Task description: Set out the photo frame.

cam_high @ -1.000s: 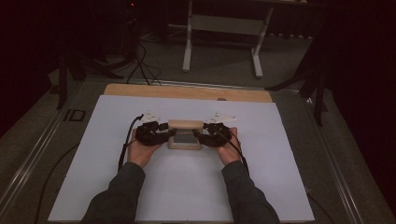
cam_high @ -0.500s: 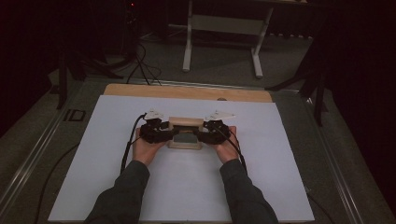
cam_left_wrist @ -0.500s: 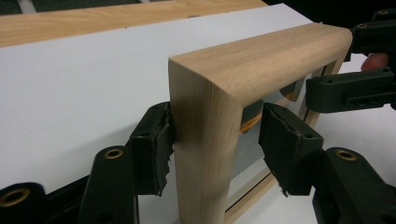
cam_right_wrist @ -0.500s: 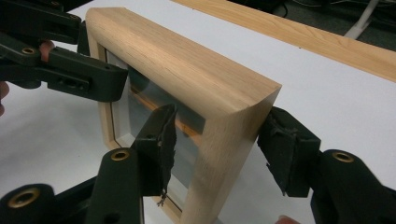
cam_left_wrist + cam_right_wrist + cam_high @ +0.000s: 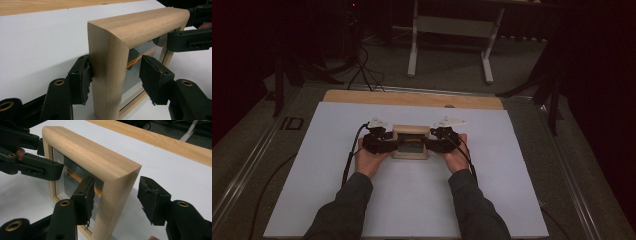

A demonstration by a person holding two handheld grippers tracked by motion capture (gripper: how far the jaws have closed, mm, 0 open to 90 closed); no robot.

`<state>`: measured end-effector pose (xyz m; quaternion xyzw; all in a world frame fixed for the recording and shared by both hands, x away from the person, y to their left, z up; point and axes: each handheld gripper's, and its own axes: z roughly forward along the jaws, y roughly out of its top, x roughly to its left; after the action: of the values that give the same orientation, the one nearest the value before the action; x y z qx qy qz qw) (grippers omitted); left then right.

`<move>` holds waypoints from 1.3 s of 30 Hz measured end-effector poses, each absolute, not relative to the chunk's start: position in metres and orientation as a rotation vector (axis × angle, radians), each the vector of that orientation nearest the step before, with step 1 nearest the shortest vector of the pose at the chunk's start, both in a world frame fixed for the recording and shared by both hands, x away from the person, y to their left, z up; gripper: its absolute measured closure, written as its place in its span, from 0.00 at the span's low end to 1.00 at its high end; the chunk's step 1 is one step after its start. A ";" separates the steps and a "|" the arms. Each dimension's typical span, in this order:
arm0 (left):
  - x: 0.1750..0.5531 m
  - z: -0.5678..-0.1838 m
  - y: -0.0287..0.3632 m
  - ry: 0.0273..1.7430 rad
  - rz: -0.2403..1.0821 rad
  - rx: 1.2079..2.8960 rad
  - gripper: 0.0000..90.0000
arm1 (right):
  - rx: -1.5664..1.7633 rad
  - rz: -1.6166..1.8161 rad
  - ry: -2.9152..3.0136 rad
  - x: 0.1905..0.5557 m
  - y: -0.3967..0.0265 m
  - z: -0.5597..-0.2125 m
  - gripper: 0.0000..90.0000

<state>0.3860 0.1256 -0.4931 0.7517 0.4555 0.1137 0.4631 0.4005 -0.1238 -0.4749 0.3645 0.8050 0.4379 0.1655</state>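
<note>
Standing wooden frame (image 5: 410, 142), between hand-held grippers

The frame (image 5: 410, 142) is light oak with rounded edges and a glass pane. It stands upright on its lower edge on the white table (image 5: 337, 200), near the table's middle.

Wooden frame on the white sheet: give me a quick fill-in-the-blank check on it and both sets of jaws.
1. The wooden frame stands between the left gripper and the ____ gripper.
2. The frame rests on a ____ sheet.
3. Each gripper's jaws straddle one upright ____ of the frame.

Missing words: right; white; side
</note>
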 end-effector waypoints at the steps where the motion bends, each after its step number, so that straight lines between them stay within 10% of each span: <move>1: 0.386 -0.493 0.125 1.121 0.278 1.851 0.48 | 1.038 1.246 2.292 0.401 -0.124 -0.475 0.52; 39: 0.334 -0.462 0.160 1.055 0.387 1.812 0.41 | 1.005 1.283 2.282 0.366 -0.145 -0.462 0.37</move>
<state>0.3342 0.1601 -0.4615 0.7439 0.4329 0.1590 0.4836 0.3659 -0.1449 -0.4618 0.3532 0.8022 0.4512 0.1680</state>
